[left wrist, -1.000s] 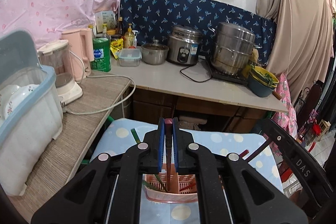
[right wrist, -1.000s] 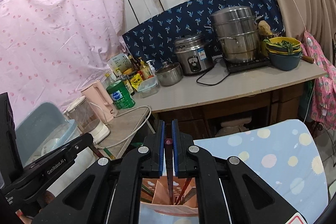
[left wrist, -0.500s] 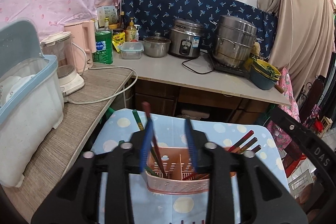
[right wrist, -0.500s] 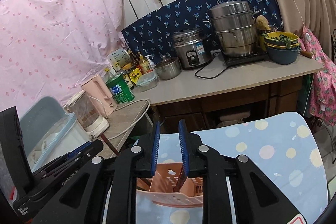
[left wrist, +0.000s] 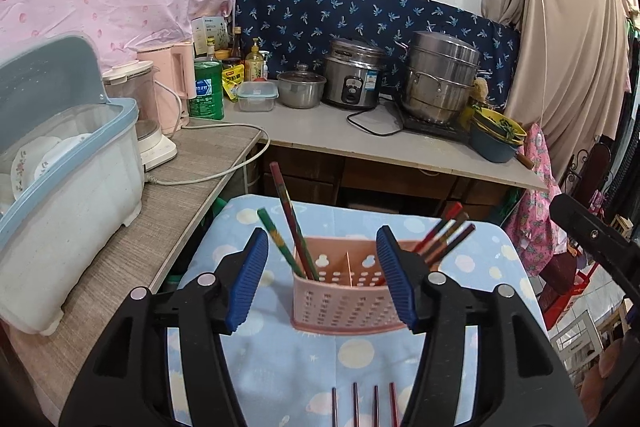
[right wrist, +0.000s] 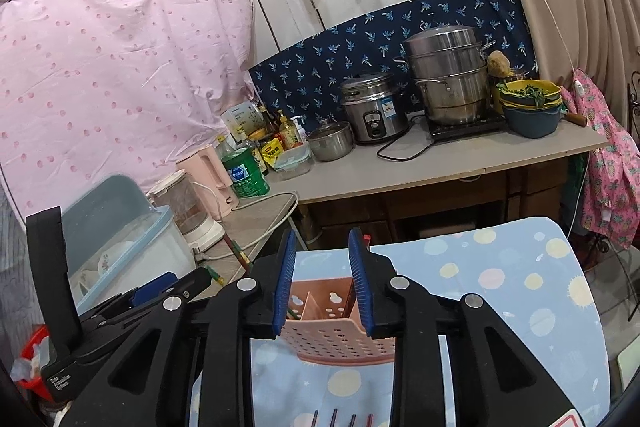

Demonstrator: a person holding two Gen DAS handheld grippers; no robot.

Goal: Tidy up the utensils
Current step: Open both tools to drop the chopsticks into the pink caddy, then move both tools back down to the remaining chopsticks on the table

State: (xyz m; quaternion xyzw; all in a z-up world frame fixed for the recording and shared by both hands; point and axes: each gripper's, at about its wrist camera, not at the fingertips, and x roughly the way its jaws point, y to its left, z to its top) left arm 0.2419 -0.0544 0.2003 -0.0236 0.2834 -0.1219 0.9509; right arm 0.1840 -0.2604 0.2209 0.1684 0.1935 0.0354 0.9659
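Observation:
A pink slotted utensil holder (left wrist: 344, 297) stands on the blue dotted tablecloth (left wrist: 280, 379). Its left compartment holds a red chopstick (left wrist: 290, 219) and a green chopstick (left wrist: 276, 235); its right compartment holds several red and dark chopsticks (left wrist: 446, 235). My left gripper (left wrist: 322, 277) is open and empty, its jaws on either side of the holder, in front of it. My right gripper (right wrist: 322, 285) is open and empty just in front of the holder (right wrist: 332, 335). Several chopstick tips (left wrist: 362, 403) lie on the cloth near the bottom edge, also in the right wrist view (right wrist: 342, 417).
A blue-and-white dish rack (left wrist: 60, 187) with plates sits on the side counter at left. A blender (left wrist: 136, 115), kettle and white cord (left wrist: 208, 175) are behind it. The far counter (left wrist: 400, 151) holds pots, a rice cooker and bowls.
Both grippers opened and let go of their chopsticks, which now stand in the holder. Both grippers drew back from the holder.

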